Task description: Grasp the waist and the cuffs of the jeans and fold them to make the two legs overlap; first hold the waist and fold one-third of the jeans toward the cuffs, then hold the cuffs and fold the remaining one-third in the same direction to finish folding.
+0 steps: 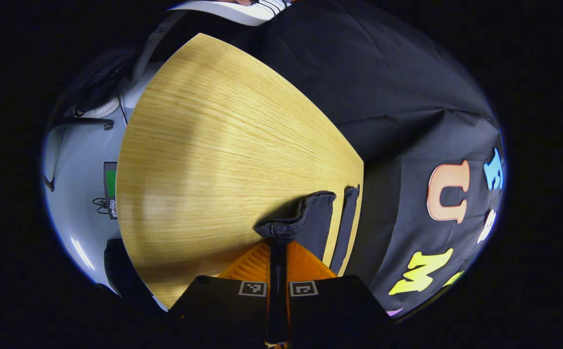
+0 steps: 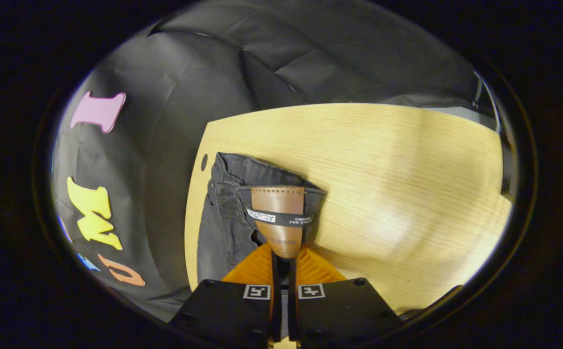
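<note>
Dark grey jeans lie on a light wooden table (image 1: 223,145). In the left gripper view a cuff end (image 1: 305,218) is bunched up and raised off the wood, and my left gripper (image 1: 277,245) is shut on its hem. Another dark strip of jeans (image 1: 346,228) lies along the table's right edge. In the right gripper view the waist (image 2: 233,194) with its brown leather patch (image 2: 279,213) is lifted, and my right gripper (image 2: 281,259) is shut on the waistband at the patch's lower end. The rest of the jeans is hidden below both grippers.
The booth's black cloth wall (image 1: 388,97) hangs close behind the table's edge. Bare wood (image 2: 407,184) spreads wide beyond the waist. A white floor with cables and a small device (image 1: 110,189) lies past the table's left side in the left gripper view.
</note>
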